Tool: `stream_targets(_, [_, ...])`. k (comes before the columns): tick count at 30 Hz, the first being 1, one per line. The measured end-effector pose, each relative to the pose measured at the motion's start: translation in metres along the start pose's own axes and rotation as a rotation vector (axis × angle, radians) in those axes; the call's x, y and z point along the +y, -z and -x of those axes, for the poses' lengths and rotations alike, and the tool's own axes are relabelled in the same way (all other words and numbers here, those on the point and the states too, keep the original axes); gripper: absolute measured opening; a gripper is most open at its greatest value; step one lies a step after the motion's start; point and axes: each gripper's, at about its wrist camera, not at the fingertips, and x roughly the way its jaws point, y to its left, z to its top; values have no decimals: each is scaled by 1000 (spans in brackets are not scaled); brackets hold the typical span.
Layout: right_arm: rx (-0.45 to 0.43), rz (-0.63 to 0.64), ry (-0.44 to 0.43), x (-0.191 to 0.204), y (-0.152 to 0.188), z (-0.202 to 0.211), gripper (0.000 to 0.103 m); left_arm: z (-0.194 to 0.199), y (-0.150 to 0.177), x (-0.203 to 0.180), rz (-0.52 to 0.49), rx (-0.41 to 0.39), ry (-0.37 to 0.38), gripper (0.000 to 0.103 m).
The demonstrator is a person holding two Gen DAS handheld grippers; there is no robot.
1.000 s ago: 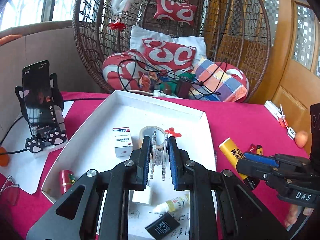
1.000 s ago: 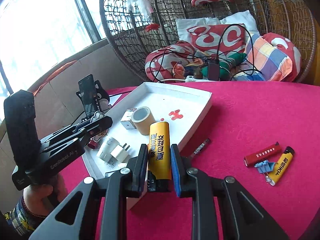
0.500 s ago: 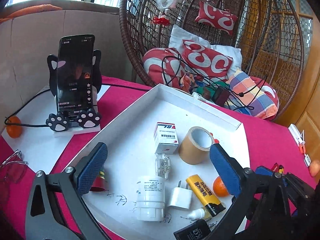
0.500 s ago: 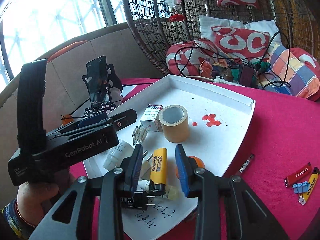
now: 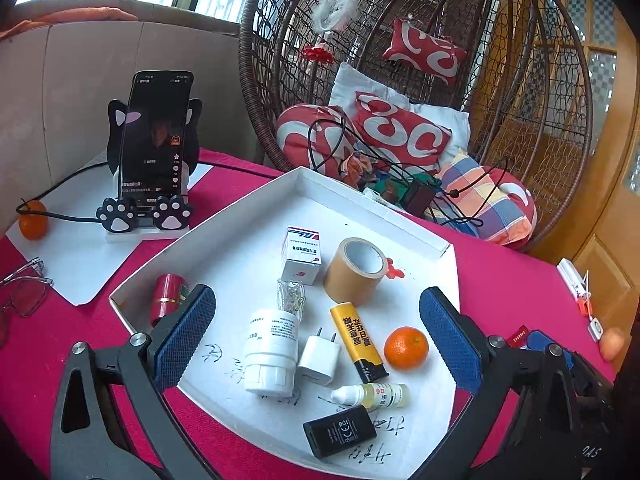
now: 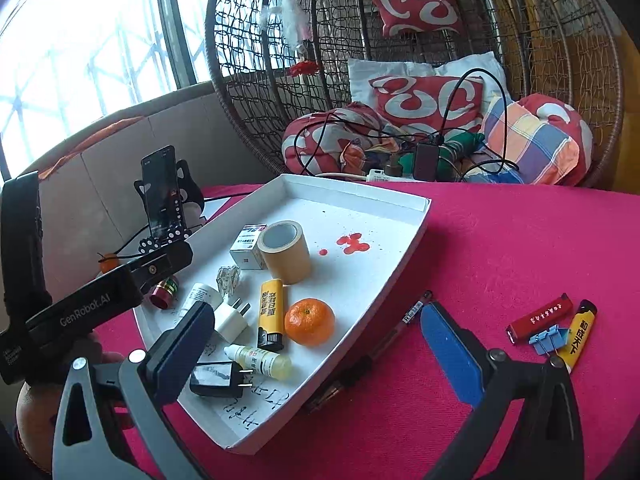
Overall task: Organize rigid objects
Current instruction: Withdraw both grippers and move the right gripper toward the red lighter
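The right tool (image 6: 316, 354) is opening wide, nothing between its pads; the left tool (image 5: 318, 338) stands fully apart and empty too. Just ahead, the yellow lighter (image 6: 271, 314) lies flat in the white tray (image 6: 404, 196) beside the orange (image 6: 309, 321), seemingly dropped there for sorting. Its long axis runs front to back, black cap toward the tools. On the red worktop (image 6: 500, 240), two more lighters (image 6: 540, 318) and a pen (image 6: 416, 308) apparently await collection.

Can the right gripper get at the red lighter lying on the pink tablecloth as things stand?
Probably yes. The right gripper is opening, with nothing held between its fingers, and the red lighter lies in the open on the pink tablecloth, outside the white tray. Only a blue binder clip touches its near end.
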Motion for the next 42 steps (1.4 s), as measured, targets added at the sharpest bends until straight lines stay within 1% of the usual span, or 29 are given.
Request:
stream_targets(6, [-43, -76, 43, -30, 0, 17, 103, 11, 4, -24, -47, 14, 58, 103])
stream_targets(8, [-61, -97, 65, -43, -2, 25, 103, 16, 7, -36, -74, 12, 95, 103])
stream_targets(12, [-140, -143, 126, -86, -3, 50, 103, 22, 20, -64, -132, 31, 200, 103])
stream_targets(14, [-163, -162, 196, -113, -1, 61, 103, 20, 27, -78, -166, 53, 236, 103])
stream_targets(16, [-135, -173, 265, -139, 1, 67, 103, 16, 34, -89, -198, 83, 253, 103])
stream_targets(19, [-27, -141, 331, -167, 9, 63, 103, 8, 44, -104, -236, 129, 276, 103])
stream_targets(21, [56, -78, 343, -175, 19, 56, 103, 4, 50, -111, -256, 156, 294, 103])
stream_targets(24, [125, -20, 328, -175, 34, 44, 103, -1, 60, -119, -290, 184, 301, 103])
stream_targets(26, [184, 9, 317, -172, 36, 31, 102, -2, 63, -124, -309, 197, 301, 103])
stream_targets(27, [195, 25, 321, -170, 34, 26, 98, -2, 64, -125, -317, 201, 302, 103])
stream_targets(29, [207, 48, 326, -167, 29, 18, 97, -1, 66, -127, -327, 205, 306, 103])
stream_targets(31, [241, 63, 368, -165, 25, 6, 97, -1, 67, -128, -331, 210, 308, 103])
stream_targets(32, [261, 70, 386, -165, 24, -1, 95, -2, 67, -129, -332, 213, 308, 103])
stream_targets(33, [278, 71, 393, -166, 25, -6, 93, -2, 67, -129, -335, 216, 306, 103])
stream_targets(35, [279, 27, 381, -173, 23, -7, 91, -2, 68, -129, -343, 218, 303, 103])
stream_targets(36, [274, 12, 377, -176, 23, -4, 81, -2, 68, -129, -346, 218, 304, 103])
stream_targets(37, [266, 11, 385, -179, 23, 0, 77, -2, 68, -129, -350, 218, 304, 103])
stream_targets(38, [263, 10, 393, -183, 24, 5, 69, -2, 68, -129, -355, 218, 305, 103])
stream_targets(39, [263, -3, 400, -189, 26, 11, 66, -2, 68, -129, -360, 218, 303, 103])
stream_targets(42, [252, -47, 428, -210, 35, 33, 63, -5, 67, -133, -373, 221, 304, 103])
